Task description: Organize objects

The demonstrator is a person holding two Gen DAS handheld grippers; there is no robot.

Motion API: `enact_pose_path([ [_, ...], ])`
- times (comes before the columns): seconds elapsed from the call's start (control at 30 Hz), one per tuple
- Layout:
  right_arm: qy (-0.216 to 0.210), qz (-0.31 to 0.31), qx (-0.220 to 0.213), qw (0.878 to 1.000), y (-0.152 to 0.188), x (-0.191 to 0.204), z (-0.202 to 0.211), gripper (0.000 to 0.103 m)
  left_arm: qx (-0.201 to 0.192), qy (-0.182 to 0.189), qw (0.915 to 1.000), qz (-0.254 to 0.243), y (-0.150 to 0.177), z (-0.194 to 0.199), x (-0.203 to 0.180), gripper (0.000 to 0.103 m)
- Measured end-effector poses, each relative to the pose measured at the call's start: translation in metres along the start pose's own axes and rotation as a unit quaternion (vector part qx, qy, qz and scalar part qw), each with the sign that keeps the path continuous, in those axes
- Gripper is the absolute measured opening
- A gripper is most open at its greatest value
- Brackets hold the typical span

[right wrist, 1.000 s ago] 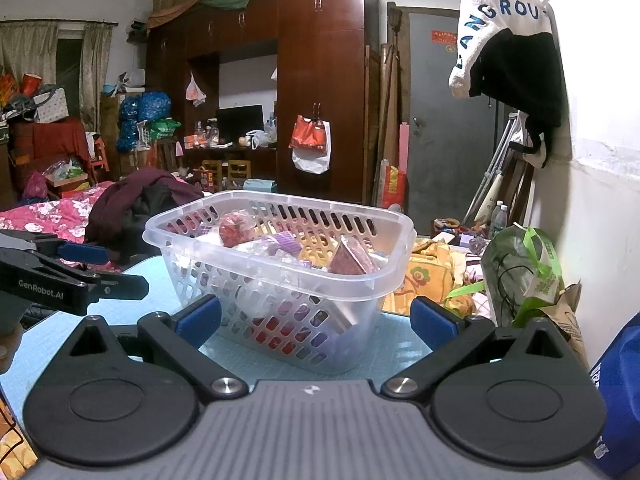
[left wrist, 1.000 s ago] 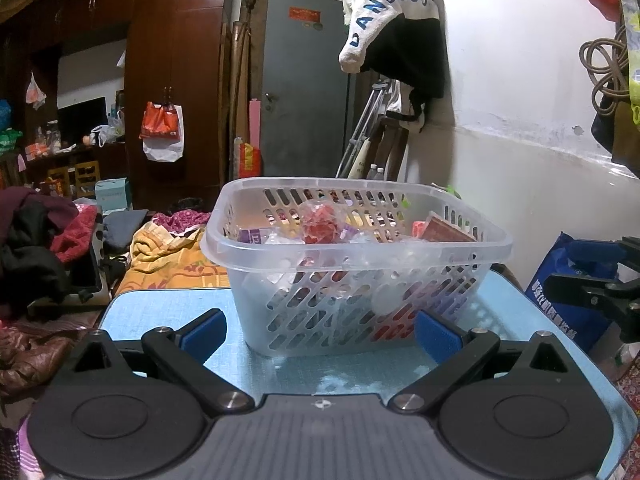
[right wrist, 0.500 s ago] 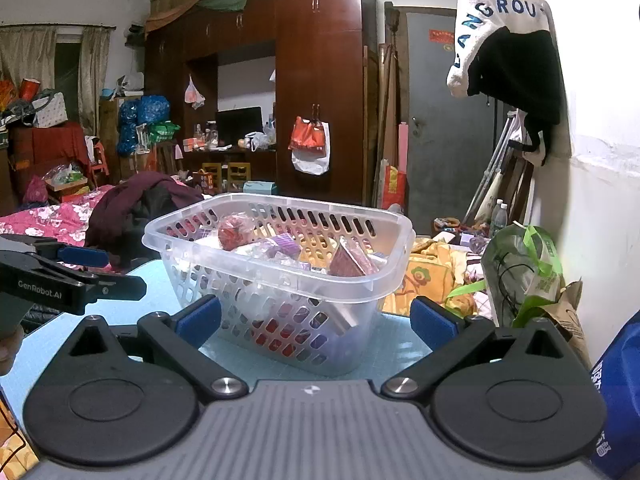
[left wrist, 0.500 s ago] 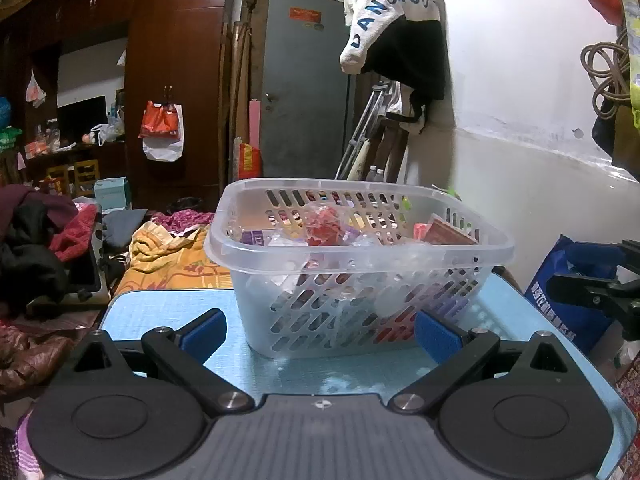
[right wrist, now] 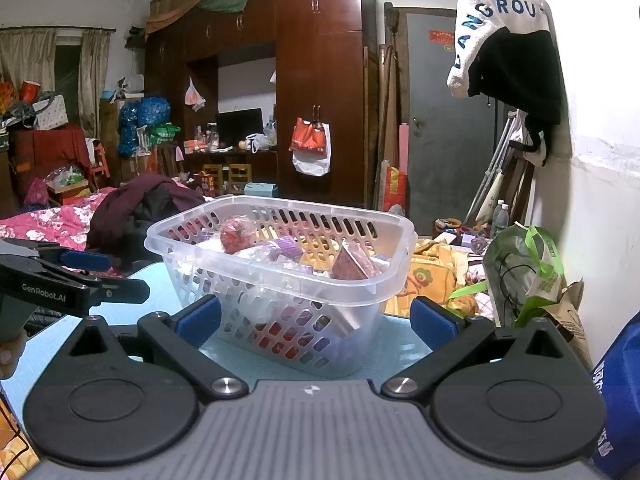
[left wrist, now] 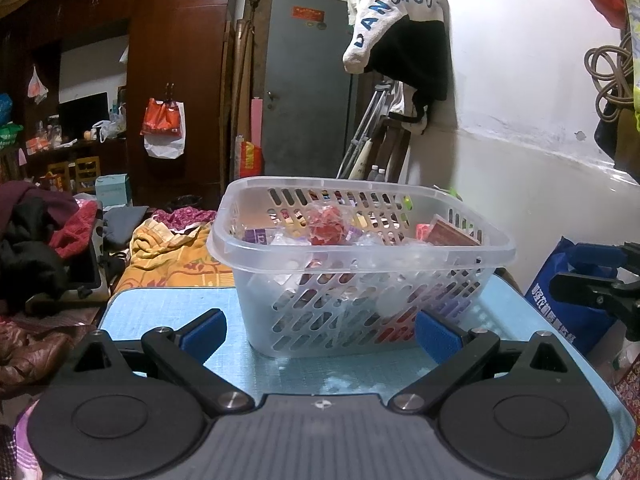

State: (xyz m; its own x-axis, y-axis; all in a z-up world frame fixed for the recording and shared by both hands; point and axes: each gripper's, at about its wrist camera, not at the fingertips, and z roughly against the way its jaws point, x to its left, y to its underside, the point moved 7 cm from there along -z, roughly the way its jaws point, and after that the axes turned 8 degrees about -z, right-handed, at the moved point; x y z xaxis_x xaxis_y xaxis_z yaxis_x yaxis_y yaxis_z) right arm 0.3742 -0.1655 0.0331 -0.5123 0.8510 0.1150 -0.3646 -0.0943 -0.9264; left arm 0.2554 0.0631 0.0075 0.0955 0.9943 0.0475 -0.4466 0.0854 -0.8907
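- The left gripper (left wrist: 321,330) is held low over the light blue tabletop (left wrist: 168,308); its jaws are spread wide and nothing is held between them.
- A translucent white plastic basket with slotted walls (left wrist: 360,256) is seen just ahead of the left jaws, centred between the blue pads (left wrist: 204,332), standing upright on the tabletop and not touched by them.
- Small packaged items are piled inside the basket: a crumpled red wrapped item (left wrist: 330,228) near the middle, a purple box (left wrist: 258,236) toward the left wall, and a dark red flat packet (left wrist: 450,236) tilted against the right wall.
- The right gripper (right wrist: 316,318) is likewise held with its jaws wide apart and empty.
- From the right wrist view the same basket (right wrist: 372,284) is seen ahead of the jaws, with one corner turned toward them; its near lower wall lies between the two blue pads (right wrist: 198,320), and contact cannot be told.
- The left gripper is visible beyond the left pad in the right wrist view, as a black body marked "GenRobot.AI" (right wrist: 52,292).
- A green and white shopping bag (right wrist: 524,272) is seen beyond the right pad, off the tabletop.
- A white and black garment with blue lettering (left wrist: 400,28) is hung on the wall above and behind the basket.
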Motion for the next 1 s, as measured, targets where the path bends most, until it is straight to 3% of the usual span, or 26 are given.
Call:
enact_pose_path([
  [0.3, 0.022, -0.021, 0.003, 1.0, 0.0006, 0.0023, -0.0031, 0.103, 0.002, 0.001, 1.0, 0.008, 0.0008, -0.0012, 0.0029, 0.101],
  [0.47, 0.146, -0.009, 0.001, 0.989, 0.001, 0.0017, -0.0053, 0.103, 0.0, -0.001, 1.0, 0.008, -0.0004, -0.001, 0.002, 0.101],
  [0.57, 0.2, 0.004, -0.008, 0.98, 0.0023, 0.0061, -0.004, 0.103, -0.002, -0.004, 0.9999, 0.011, -0.0027, -0.0013, 0.0015, 0.101],
  [0.77, 0.185, -0.06, -0.008, 0.981, 0.0031, 0.0046, 0.0021, 0.103, -0.002, -0.004, 0.9999, 0.013, -0.0026, -0.0016, 0.0013, 0.101],
  [1.0, 0.18, -0.072, 0.004, 0.981, 0.0038, 0.0029, -0.0036, 0.103, -0.001, -0.004, 0.9998, 0.022, -0.0026, -0.0038, -0.0008, 0.101],
])
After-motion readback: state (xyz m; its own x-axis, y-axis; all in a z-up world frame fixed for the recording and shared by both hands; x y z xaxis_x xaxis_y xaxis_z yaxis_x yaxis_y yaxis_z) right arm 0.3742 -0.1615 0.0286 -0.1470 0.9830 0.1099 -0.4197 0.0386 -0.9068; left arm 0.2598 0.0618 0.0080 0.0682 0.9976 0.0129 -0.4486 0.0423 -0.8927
